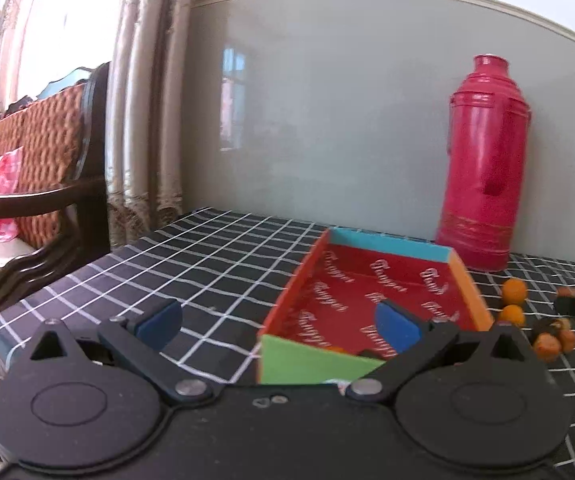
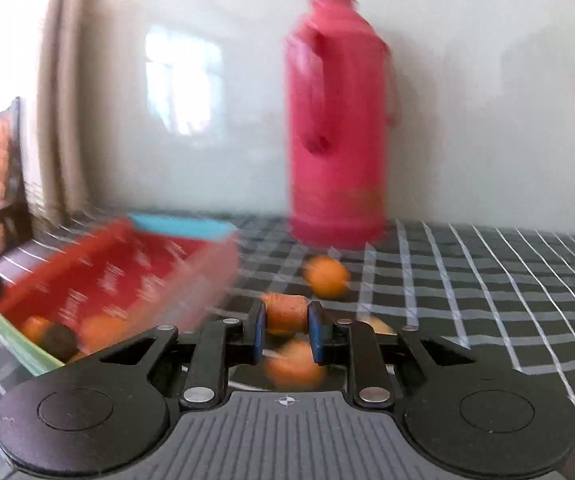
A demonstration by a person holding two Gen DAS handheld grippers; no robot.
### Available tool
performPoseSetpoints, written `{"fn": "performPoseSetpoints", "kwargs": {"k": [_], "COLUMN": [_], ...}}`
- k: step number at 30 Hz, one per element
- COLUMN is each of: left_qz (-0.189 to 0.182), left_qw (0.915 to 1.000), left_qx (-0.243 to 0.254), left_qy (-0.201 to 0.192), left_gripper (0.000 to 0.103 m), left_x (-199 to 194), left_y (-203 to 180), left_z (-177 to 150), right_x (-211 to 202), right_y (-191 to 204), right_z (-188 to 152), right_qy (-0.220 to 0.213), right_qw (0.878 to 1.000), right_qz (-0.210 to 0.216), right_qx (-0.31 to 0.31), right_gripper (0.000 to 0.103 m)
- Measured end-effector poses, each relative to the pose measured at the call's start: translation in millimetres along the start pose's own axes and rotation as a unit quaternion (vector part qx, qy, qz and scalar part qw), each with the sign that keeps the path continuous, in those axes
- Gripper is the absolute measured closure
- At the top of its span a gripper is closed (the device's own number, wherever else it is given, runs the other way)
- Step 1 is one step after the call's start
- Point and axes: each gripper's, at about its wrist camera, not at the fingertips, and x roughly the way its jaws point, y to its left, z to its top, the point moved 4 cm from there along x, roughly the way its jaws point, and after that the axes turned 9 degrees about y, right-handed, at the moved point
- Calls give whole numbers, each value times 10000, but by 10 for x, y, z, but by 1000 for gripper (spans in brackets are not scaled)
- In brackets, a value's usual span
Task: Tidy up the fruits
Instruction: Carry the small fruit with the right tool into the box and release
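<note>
Right gripper (image 2: 286, 330) pinches a small orange fruit piece (image 2: 286, 316) above loose fruits (image 2: 326, 277) on the checkered cloth (image 2: 487, 300). Left gripper (image 1: 278, 322) is spread wide over the red box (image 1: 351, 304), holding nothing. Risks: round piece slips from the blue pads (image 2: 314, 330) in transit; box near the thermos (image 2: 339, 120) shifts if bumped.

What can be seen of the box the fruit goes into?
The box is a shallow open tray that looks like cardboard. Its inside is red with pale script lettering, and its walls differ in colour: blue at the far end, orange on one long side, green at the near end. It lies flat on the checked tablecloth, in front of the pink thermos. The right wrist view, though blurred, shows several orange fruits and one dark one at its near end. The left gripper hangs open over its near corner, not gripping it.
</note>
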Motion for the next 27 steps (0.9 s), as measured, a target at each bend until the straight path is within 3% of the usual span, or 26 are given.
{"fn": "performPoseSetpoints", "kwargs": {"k": [5, 13, 14, 15, 17, 19, 22, 27], "left_qz": [219, 244, 251, 248, 226, 214, 149, -9], "left_qw": [9995, 9996, 9996, 9996, 9996, 9996, 9997, 9999], "left_qx": [-197, -12, -4, -13, -48, -73, -111, -97], "left_qy": [83, 125, 127, 130, 157, 148, 180, 143], "left_gripper": [6, 6, 6, 6, 6, 6, 6, 6], "left_x": [8, 14, 13, 14, 22, 21, 17, -9], "left_y": [178, 194, 196, 200, 204, 200, 165, 46], "left_z": [-13, -21, -25, -27, -29, -26, -23, -8], "right_x": [-53, 115, 146, 156, 108, 48, 0, -3], "right_y": [493, 931, 958, 960, 896, 822, 684, 393], "right_z": [56, 17, 3, -14, 1, 42, 51, 44], "right_qy": [-437, -329, -254, -245, -439, -572, -700, -544], "right_qw": [9969, 9924, 9924, 9935, 9932, 9940, 9951, 9980], "right_qz": [483, 905, 885, 773, 888, 786, 595, 309], "right_qx": [-450, -765, -810, -796, -605, -508, -372, -13], "right_gripper": [81, 81, 77, 52, 19, 16, 4, 0]}}
